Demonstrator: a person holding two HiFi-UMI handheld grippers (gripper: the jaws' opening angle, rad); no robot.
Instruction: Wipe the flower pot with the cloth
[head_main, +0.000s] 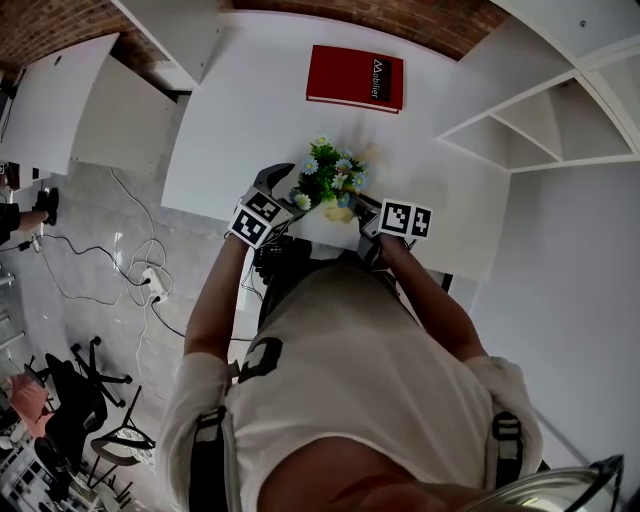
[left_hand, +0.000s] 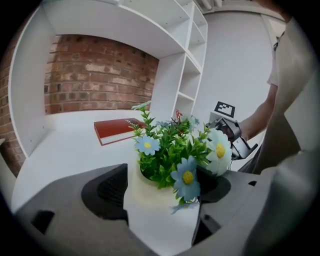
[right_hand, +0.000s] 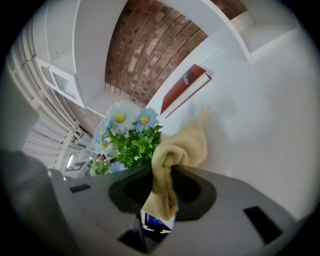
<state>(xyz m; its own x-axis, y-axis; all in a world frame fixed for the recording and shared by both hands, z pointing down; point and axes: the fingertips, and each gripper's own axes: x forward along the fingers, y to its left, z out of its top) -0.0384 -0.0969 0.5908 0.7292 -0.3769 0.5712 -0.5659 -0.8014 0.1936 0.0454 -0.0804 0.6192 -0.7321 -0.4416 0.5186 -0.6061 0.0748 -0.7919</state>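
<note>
A cream flower pot (left_hand: 150, 200) with green leaves and blue and white daisies (left_hand: 175, 150) sits clamped between the jaws of my left gripper (left_hand: 162, 192). In the head view the plant (head_main: 328, 180) stands near the white table's front edge, with the left gripper (head_main: 285, 195) on its left side. My right gripper (right_hand: 165, 187) is shut on a bunched tan cloth (right_hand: 175, 155), which sticks up out of the jaws. The flowers (right_hand: 127, 135) lie just left of the cloth. In the head view the right gripper (head_main: 365, 210) is at the pot's right.
A red book (head_main: 355, 77) lies flat at the back of the white table (head_main: 250, 110), also seen as the red book (left_hand: 117, 130) from the left gripper. White shelves (head_main: 540, 110) stand to the right. A brick wall runs behind. Cables and chairs are on the floor at left.
</note>
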